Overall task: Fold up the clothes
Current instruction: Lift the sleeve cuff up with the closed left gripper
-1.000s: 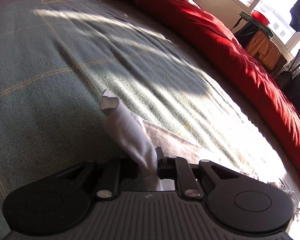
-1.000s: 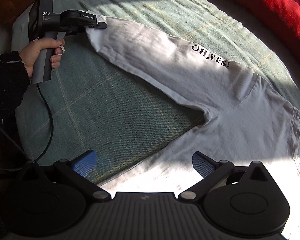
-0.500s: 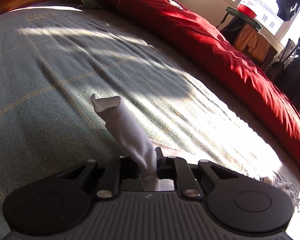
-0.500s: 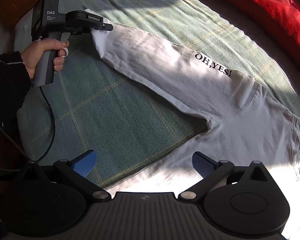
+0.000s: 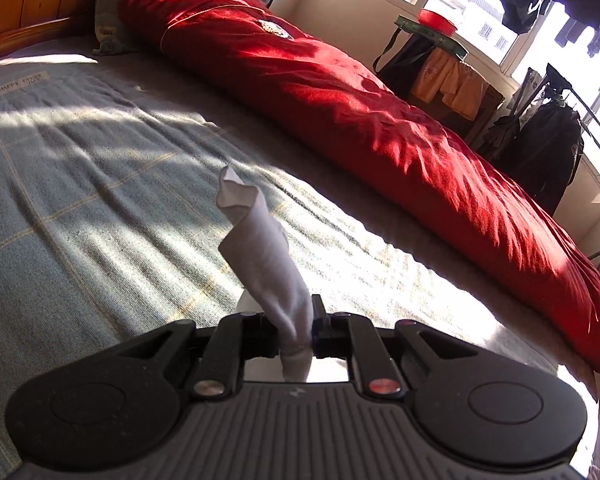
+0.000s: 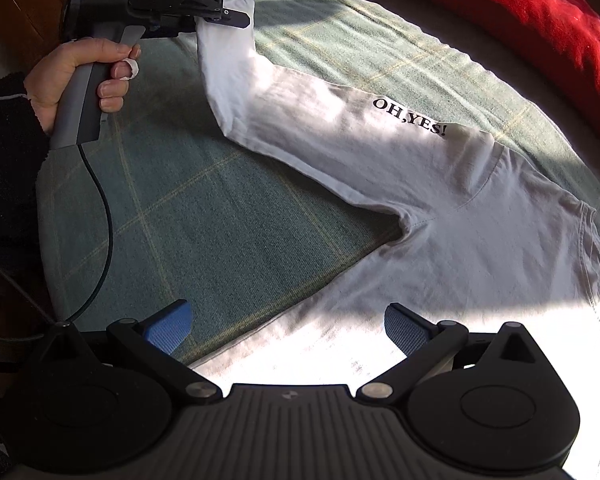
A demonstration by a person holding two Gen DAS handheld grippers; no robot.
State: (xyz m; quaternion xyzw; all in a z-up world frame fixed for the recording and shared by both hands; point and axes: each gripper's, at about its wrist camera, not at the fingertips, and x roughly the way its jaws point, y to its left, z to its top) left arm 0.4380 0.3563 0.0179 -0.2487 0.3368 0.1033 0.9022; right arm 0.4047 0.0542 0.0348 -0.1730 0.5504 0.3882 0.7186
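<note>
Here the white long-sleeved cotton shirt (image 6: 440, 216) lies flat on the green checked bedspread (image 6: 220, 216), its sleeve running diagonally to the left gripper (image 6: 236, 18), clamped on the cuff; the right gripper (image 6: 286, 326) hovers spread apart over the hem side.

Left wrist view skims low across the bed (image 5: 100, 208); right looks down, sharing it.

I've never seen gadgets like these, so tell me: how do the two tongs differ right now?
The left tongs are shut on the cuff of the white shirt's sleeve, lifting it off the bed; the right tongs stand wide open, holding nothing. The left ones show dark tips; the right ones show blue pads. Both are black.
</note>
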